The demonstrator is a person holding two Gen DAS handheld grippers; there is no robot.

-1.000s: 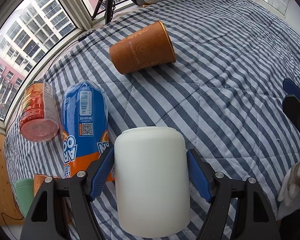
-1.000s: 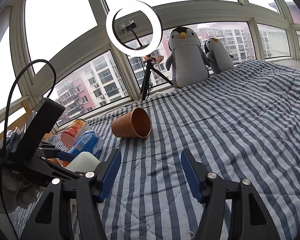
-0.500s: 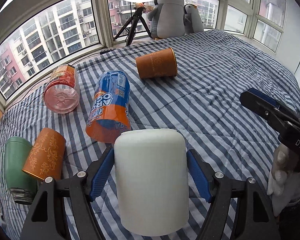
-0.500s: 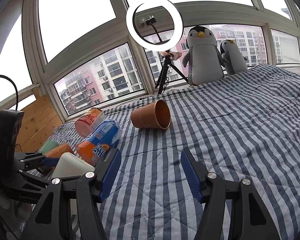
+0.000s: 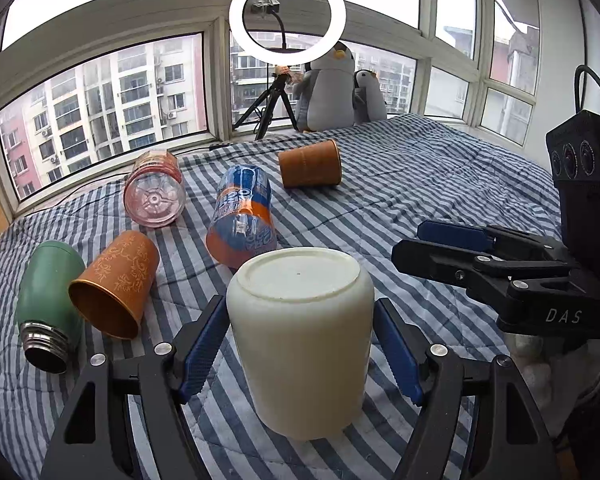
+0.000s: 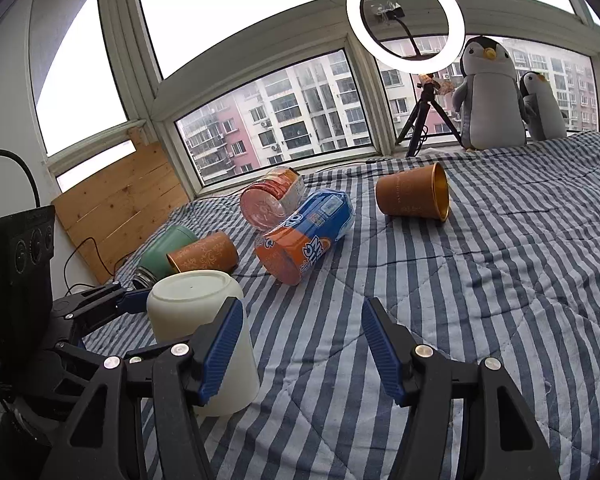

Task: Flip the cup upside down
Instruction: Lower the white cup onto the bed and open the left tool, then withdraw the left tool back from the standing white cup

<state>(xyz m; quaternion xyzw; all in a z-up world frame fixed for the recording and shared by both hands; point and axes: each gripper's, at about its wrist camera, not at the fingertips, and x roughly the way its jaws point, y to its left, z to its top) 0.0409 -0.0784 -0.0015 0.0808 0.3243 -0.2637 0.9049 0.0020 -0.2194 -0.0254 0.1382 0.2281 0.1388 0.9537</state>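
Observation:
A cream white cup [image 5: 300,340] stands upside down on the striped bed cover, flat base up. It sits between the blue pads of my left gripper [image 5: 300,346]; the pads stand a little apart from its sides, so the gripper is open around it. In the right wrist view the cup [image 6: 204,320] is at lower left, with the left gripper [image 6: 100,304] behind it. My right gripper [image 6: 302,344] is open and empty, hovering over the cover to the right of the cup. It shows in the left wrist view [image 5: 452,240] at right.
Lying on the cover: a brown paper cup [image 5: 310,164], a blue and orange can [image 5: 242,216], a pink can [image 5: 154,196], an orange patterned cup [image 5: 114,284], a green flask [image 5: 50,296]. A ring light tripod [image 5: 268,108] and penguin toys [image 5: 330,88] stand by the window.
The left gripper has tipped the white cup from lying along the view to standing base up on the cover, and its pads have come off the cup's sides. The right gripper turned left.

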